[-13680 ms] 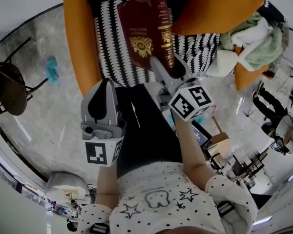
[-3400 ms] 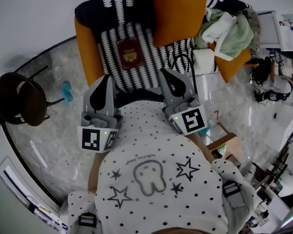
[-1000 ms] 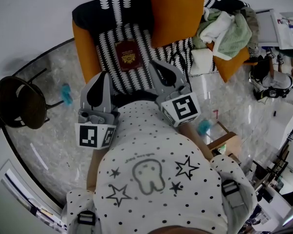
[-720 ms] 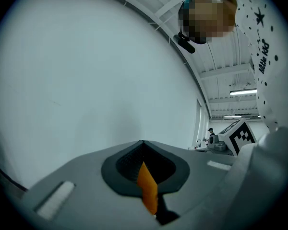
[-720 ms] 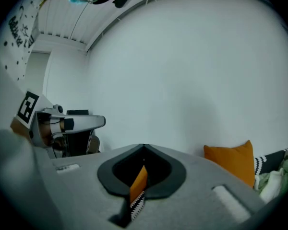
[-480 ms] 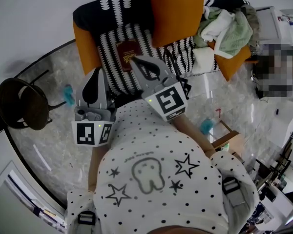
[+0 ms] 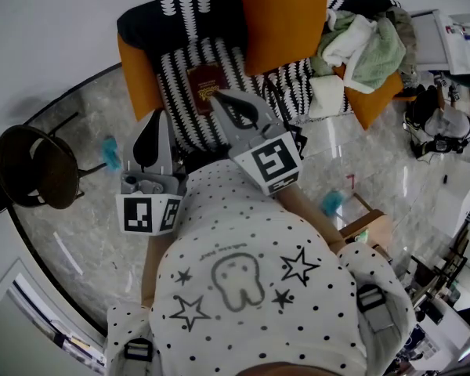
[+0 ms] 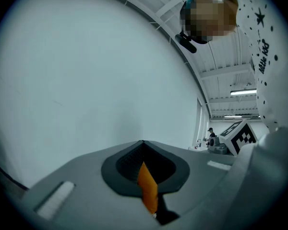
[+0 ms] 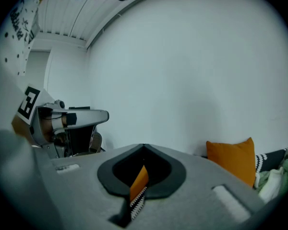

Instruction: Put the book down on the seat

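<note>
One dark red hardback book with a gold crest [image 7: 204,82] lay flat on the black-and-white zigzag seat [image 7: 175,92] of the orange armchair [image 7: 138,75], apparently already delivered.
Both claws were clenched and empty: the right gripper [image 7: 216,97] tilted slightly down above the book's near edge, while the left gripper [image 7: 158,117] was held level, clear of the book.

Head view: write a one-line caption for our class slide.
Red book lies on the striped seat; left gripper and right gripper hover shut, empty.
</note>
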{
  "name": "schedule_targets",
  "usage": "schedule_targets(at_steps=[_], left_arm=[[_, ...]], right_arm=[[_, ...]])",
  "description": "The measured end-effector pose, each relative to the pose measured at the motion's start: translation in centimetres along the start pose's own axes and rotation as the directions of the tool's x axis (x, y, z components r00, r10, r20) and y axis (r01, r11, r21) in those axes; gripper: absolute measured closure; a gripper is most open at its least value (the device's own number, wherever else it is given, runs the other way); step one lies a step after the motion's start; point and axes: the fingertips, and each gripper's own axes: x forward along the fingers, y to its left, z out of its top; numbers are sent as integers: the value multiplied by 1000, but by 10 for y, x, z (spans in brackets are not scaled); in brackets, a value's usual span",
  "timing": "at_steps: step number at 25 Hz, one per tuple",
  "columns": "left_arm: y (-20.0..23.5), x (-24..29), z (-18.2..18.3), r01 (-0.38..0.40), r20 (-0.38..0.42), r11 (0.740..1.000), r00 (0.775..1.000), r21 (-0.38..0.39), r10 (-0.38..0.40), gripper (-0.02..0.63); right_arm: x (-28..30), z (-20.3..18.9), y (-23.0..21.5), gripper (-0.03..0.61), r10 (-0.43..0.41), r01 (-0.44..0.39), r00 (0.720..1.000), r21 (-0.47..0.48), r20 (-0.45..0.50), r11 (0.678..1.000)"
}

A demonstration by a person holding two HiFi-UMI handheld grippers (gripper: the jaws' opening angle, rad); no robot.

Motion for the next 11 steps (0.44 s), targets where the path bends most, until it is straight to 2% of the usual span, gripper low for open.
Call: schedule_targets(at_steps=[11], left_arm=[[1,-1,0,-8,-1,1000,1000,-9,8,617]], right_arm=[[0,0,-1,580,-4,4,1000,1,3,1000]])
